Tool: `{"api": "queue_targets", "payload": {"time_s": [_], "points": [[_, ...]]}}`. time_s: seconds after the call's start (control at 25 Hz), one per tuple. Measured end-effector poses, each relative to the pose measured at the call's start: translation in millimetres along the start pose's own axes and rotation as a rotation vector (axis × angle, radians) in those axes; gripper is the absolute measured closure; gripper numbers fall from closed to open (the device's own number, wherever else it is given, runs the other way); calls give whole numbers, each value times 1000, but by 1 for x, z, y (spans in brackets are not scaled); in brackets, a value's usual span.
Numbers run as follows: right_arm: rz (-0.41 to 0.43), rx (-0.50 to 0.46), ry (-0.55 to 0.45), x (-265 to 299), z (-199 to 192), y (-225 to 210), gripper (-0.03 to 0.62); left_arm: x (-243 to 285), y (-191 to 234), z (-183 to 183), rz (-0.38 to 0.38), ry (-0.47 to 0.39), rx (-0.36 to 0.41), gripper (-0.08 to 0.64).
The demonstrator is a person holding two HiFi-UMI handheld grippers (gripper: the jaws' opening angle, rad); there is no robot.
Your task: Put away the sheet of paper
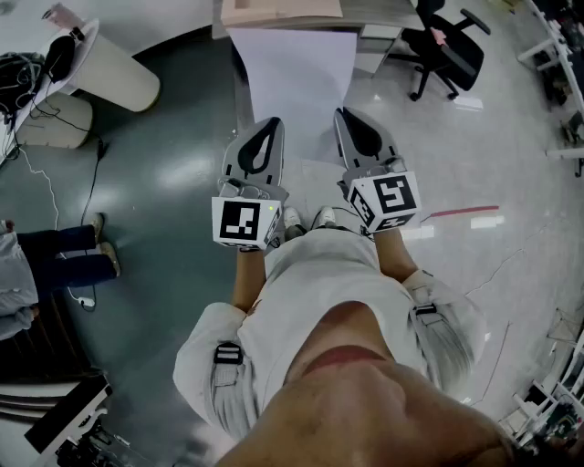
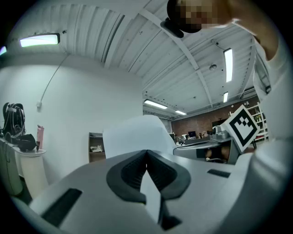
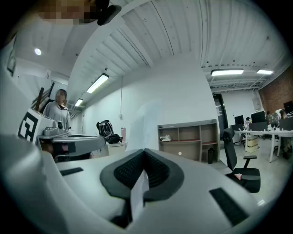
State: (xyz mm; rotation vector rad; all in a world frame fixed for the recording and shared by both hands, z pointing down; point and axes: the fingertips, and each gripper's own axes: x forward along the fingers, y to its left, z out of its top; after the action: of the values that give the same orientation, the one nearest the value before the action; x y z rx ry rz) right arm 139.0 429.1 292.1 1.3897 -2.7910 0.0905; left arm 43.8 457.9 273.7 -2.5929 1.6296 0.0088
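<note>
A white sheet of paper [image 1: 292,82] hangs in the air in front of me, gripped along its near edge by both grippers. My left gripper [image 1: 265,129] is shut on its left corner, and my right gripper [image 1: 351,119] is shut on its right corner. In the left gripper view the jaws [image 2: 146,154] are pressed together, and the paper [image 2: 132,135] curves up beyond them. In the right gripper view the jaws [image 3: 145,154] are shut with a corner of the paper [image 3: 138,194] sticking out towards the camera.
A wooden shelf unit [image 1: 310,14] stands ahead, beyond the paper. To the right is a black office chair [image 1: 447,46], to the left a round white table [image 1: 100,64] with cables. A person's legs [image 1: 64,255] show at far left. Red tape [image 1: 461,212] marks the floor.
</note>
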Motion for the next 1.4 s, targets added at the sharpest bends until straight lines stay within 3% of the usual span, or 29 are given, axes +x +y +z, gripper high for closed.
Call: {"api": "queue_targets", "payload": {"time_s": [0.68, 1.04, 1.4], "points": [[85, 47, -23, -29, -6, -24, 572, -7, -34, -14, 118, 67, 12, 538], [61, 44, -26, 14, -5, -25, 572, 20, 3, -15, 86, 51, 32, 538], [9, 25, -9, 91, -2, -35, 572, 70, 74, -22, 39, 42, 27, 538]]}}
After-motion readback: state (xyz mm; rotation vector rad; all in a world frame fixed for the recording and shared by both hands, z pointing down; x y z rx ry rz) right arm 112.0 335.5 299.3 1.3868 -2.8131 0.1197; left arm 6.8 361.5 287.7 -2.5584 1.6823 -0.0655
